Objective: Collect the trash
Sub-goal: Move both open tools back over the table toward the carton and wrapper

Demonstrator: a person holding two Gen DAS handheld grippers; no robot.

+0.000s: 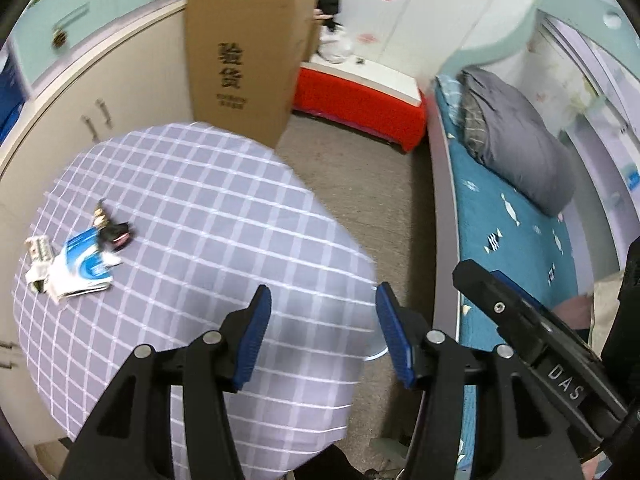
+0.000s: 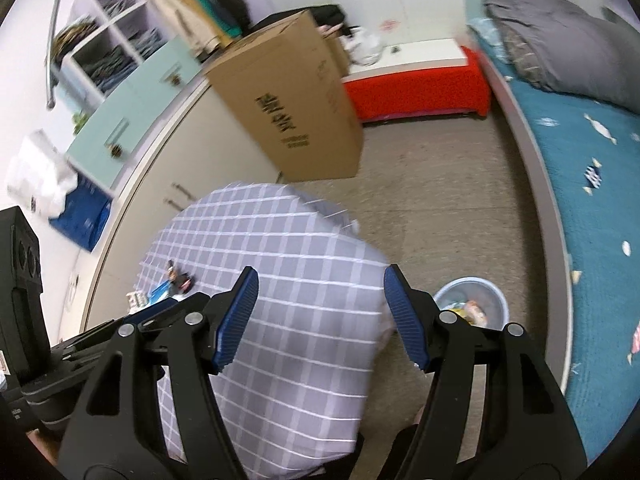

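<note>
Over on the right, the bed (image 1: 516,240) with its teal fish-print sheet runs along the wall, a grey folded quilt (image 1: 516,144) lying at its far end. Beyond the floor stands a tall cardboard box (image 1: 244,52) against the cream cabinets (image 1: 80,120), and just right of it a low red-sided bench (image 1: 360,108) carries a white bag (image 1: 336,46). Nearer, a round table with a grey checked cloth (image 1: 208,240) fills the middle of the room. On its left part lies a small huddle of trash: a blue-and-white wrapper (image 1: 86,264), a crumpled white packet (image 1: 38,256) touching it on the left, and a small dark object with a gold-coloured bit (image 1: 112,228) just beyond the wrapper; what exactly that is, I cannot tell. On the floor between table and bed, near the table's right edge, sits a pale blue bin (image 2: 472,300) with some scraps already inside. The left gripper (image 1: 322,336) hangs above the near right edge of the table, its blue-padded fingers spread wide and holding nothing, well apart from the trash. The right gripper (image 2: 320,316) hovers over the near side of the table too, likewise spread and empty, with the bin just past its right finger.
</note>
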